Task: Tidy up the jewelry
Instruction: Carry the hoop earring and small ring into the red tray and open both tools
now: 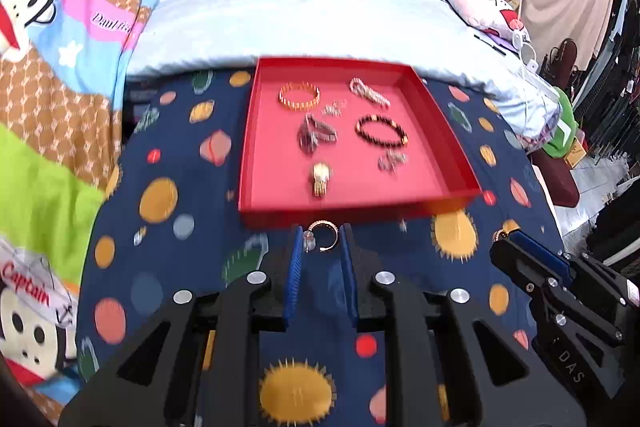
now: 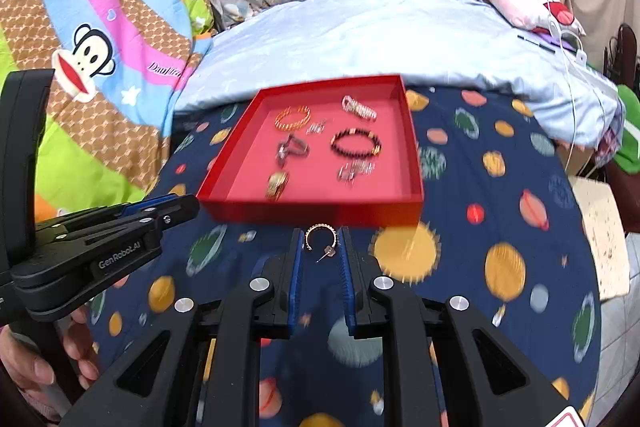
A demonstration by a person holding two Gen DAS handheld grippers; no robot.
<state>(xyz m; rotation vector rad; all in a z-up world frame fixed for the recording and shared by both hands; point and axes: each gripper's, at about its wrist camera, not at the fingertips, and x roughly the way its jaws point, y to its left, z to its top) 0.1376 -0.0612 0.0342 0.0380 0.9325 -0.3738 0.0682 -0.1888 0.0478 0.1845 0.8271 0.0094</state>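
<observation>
Planet-print bedding (image 2: 500, 187) carries your red tray (image 2: 414, 163) of bracelets, and just short of its near wall each of your tongs, left gripper (image 1: 320, 241) and right gripper (image 2: 320, 243), pinches a gold hoop earring (image 2: 318, 237).

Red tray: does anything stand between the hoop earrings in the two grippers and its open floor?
Only the red tray's low near wall. The left gripper and right gripper each hold a hoop earring just short of it; bare floor lies beyond.
</observation>
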